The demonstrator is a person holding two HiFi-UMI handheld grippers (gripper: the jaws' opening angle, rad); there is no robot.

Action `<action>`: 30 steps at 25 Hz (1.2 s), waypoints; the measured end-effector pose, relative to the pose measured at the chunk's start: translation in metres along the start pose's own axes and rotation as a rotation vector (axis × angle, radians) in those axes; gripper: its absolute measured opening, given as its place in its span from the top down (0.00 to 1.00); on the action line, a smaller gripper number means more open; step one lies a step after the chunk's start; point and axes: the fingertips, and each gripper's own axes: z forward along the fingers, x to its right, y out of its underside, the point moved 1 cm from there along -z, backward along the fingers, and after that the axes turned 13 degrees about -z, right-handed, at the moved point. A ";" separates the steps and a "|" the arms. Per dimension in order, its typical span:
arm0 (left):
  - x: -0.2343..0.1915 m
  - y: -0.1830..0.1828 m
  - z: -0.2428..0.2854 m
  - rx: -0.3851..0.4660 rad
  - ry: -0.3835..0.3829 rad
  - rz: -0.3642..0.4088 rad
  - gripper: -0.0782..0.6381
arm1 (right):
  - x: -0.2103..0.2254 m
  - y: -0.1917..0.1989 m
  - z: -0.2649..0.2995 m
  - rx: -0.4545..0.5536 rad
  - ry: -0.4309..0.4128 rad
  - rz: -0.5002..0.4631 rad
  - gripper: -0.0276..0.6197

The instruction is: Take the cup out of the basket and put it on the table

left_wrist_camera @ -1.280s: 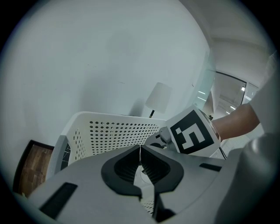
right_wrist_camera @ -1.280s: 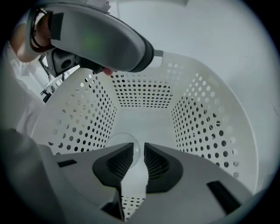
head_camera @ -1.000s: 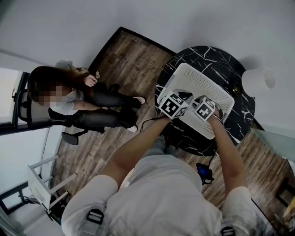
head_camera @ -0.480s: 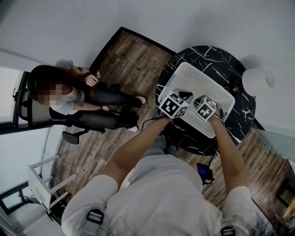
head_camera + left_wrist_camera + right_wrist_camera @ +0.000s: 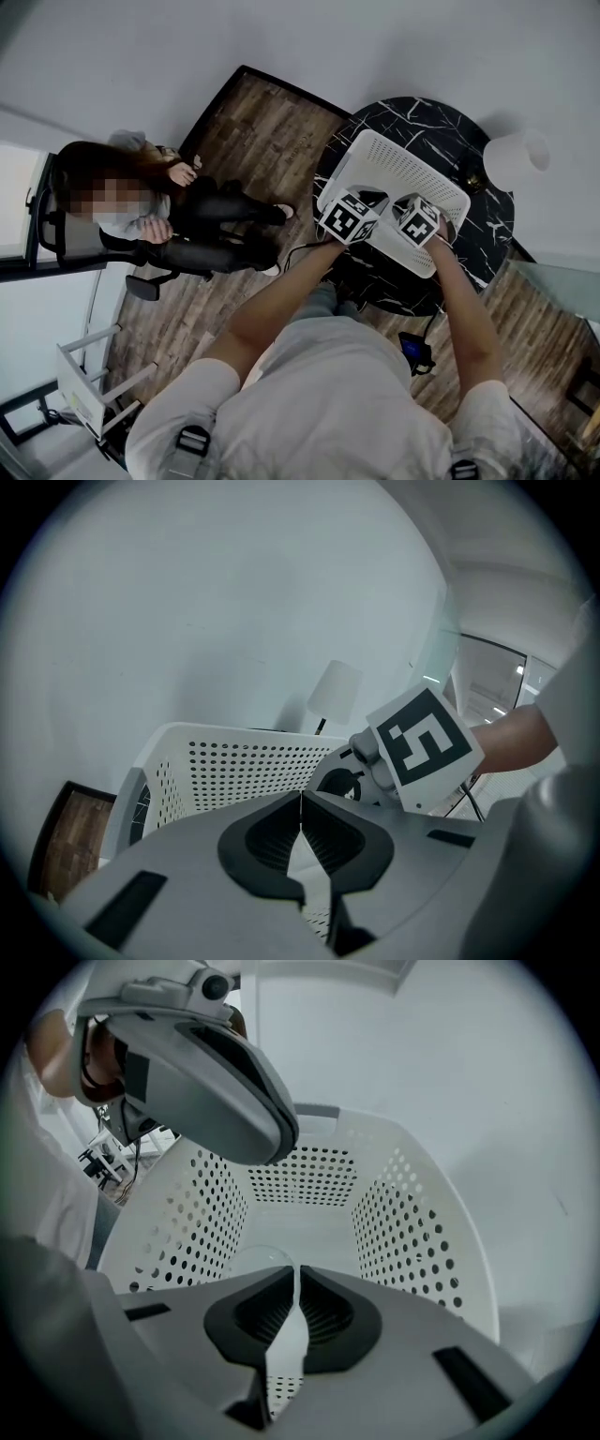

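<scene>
A white perforated basket stands on a round black marble table. Both grippers hang over the basket's near end, the left marker cube beside the right one. My right gripper points down into the basket. The rim of a clear cup arcs left from the seam of its tips, and the jaws are shut on its thin wall. Most of the cup is hidden behind the jaws. My left gripper is shut with nothing in it, close above the basket.
A white lamp shade stands at the table's far right edge. A person sits on a chair on the wooden floor to the left. A white rack stands at the lower left. A glass panel lies to the right.
Both grippers have stayed over the basket's near end, barely moved. The seated person has shifted a little and the head view has drifted slightly.
</scene>
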 end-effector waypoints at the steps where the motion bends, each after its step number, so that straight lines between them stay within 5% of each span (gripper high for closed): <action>1: 0.001 0.000 -0.001 0.001 0.000 0.002 0.88 | 0.000 0.000 -0.003 0.001 0.003 -0.002 0.92; 30: 0.054 -0.041 -0.042 0.116 -0.028 0.111 0.88 | -0.009 -0.029 -0.135 0.083 0.159 -0.033 0.92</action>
